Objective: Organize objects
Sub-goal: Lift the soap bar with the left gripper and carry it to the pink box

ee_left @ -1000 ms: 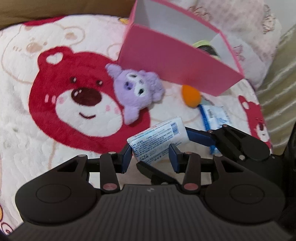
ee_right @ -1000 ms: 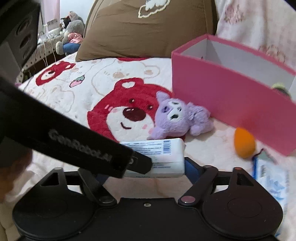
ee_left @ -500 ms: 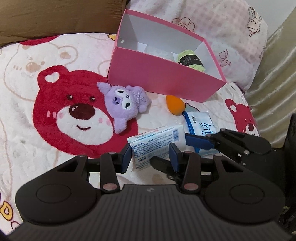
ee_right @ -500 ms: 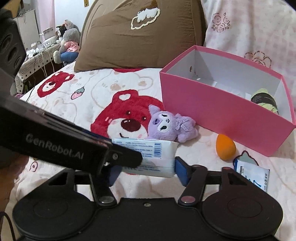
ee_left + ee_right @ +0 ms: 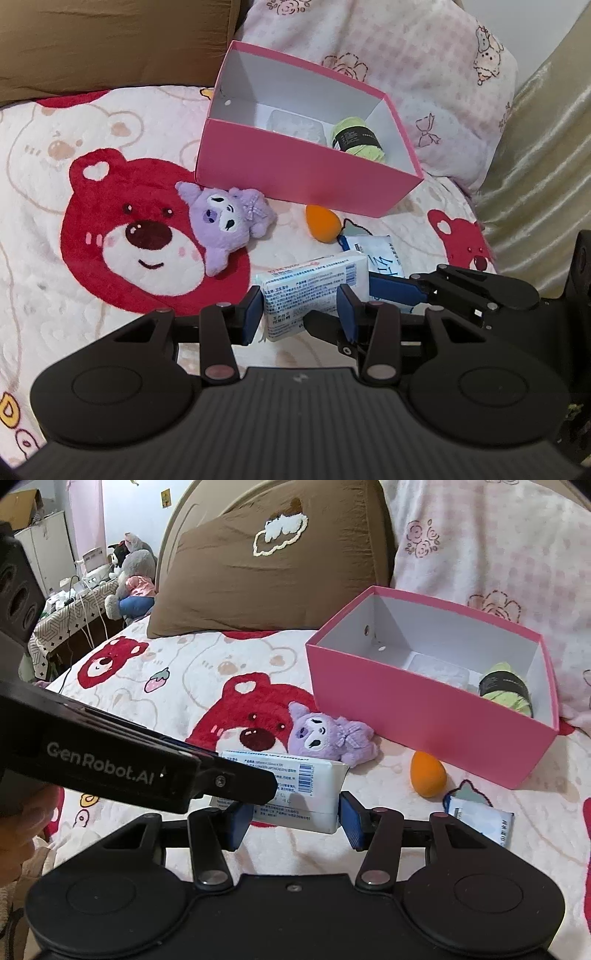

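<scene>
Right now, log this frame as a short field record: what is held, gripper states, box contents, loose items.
held item: white tissue pack, lifted above the blanket
left gripper: shut on the tissue pack
right gripper: jaws closing, pack between them, pads at its sides
pink box: open, holds green yarn ball and a clear packet
loose on blanket: purple plush, orange sponge, blue-white packet

Your left wrist camera looks steeply down over its gripper onto the bear blanket (image 5: 110, 155), close in. Your right wrist camera sits to its right, angled further leftward, taking in the brown pillow (image 5: 266, 572). Both views share the pink box (image 5: 295, 173), purple plush (image 5: 225, 221) and orange egg (image 5: 428, 777).
</scene>
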